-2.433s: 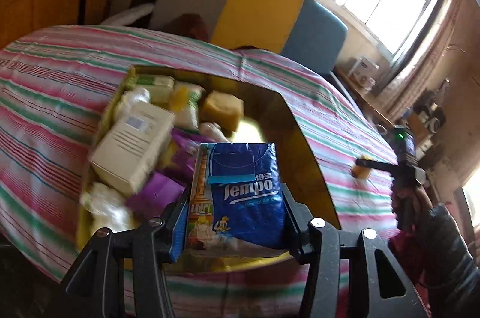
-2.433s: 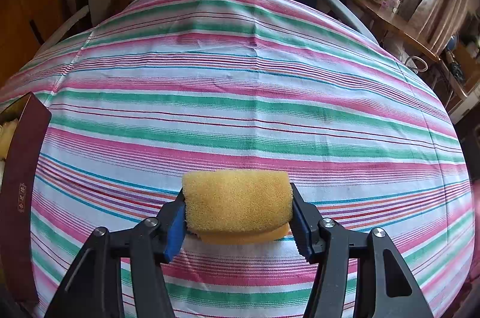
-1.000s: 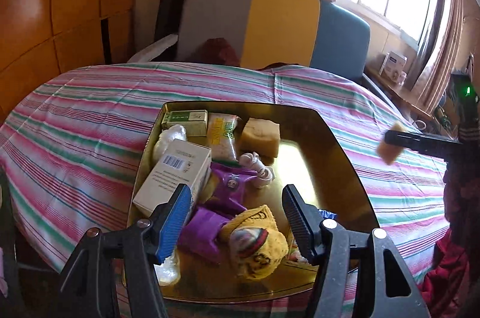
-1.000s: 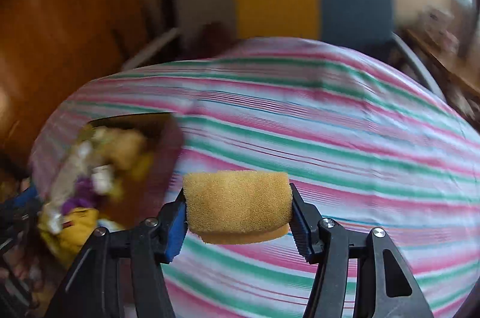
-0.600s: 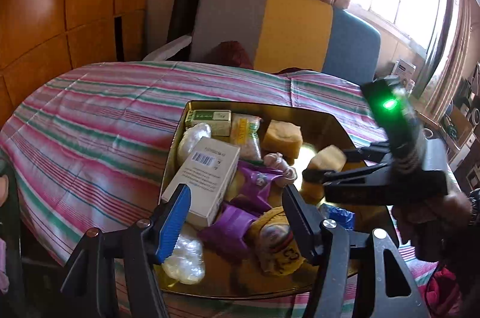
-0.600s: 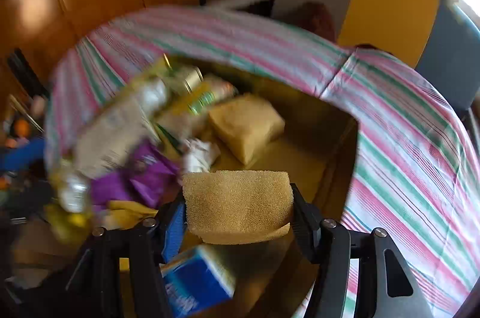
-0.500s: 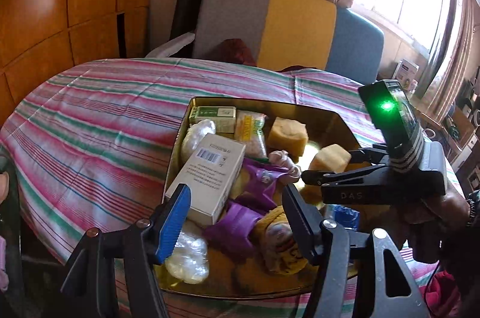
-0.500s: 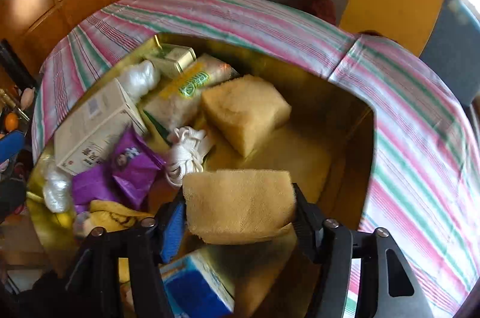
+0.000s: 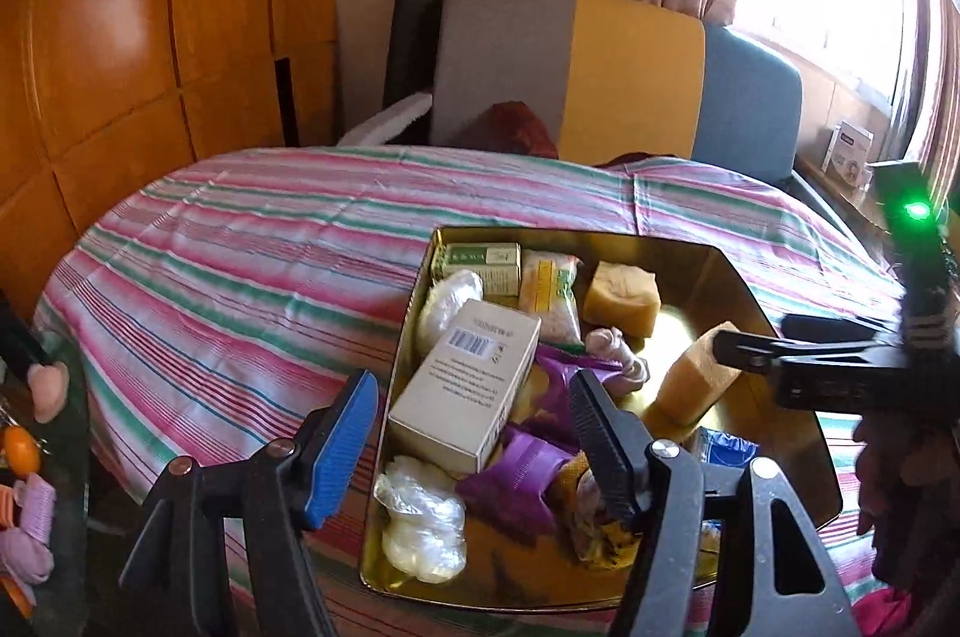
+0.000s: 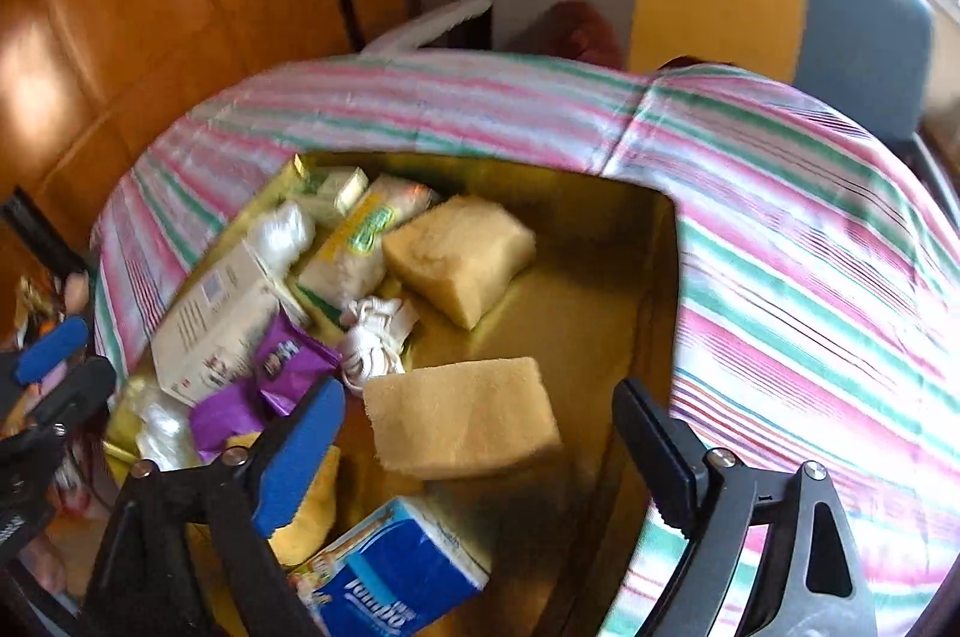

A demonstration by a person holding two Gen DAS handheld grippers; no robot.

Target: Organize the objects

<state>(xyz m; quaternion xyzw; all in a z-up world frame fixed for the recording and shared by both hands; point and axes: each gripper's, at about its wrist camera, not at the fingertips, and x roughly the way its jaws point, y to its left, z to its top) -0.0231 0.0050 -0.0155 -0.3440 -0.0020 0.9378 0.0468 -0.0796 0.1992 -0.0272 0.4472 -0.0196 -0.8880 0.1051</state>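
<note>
A gold tin sits on the striped table with several items in it. My right gripper hangs over the tin's right part, its jaws opening. The yellow sponge lies between them, clear of both pads. My left gripper hovers at the tin's near left edge, its jaws opening too, with nothing between them. Behind it lie a white box and purple packets. A second sponge and a blue tissue pack are also in the tin.
The striped tablecloth covers the round table around the tin. A grey, yellow and blue chair back stands behind it, with wood panelling at left. Small pink and orange things hang at the far left edge.
My right gripper carried the sponge from the bare cloth to over the tin, then spread its jaws off it. My left gripper let go of the tissue pack and drew back.
</note>
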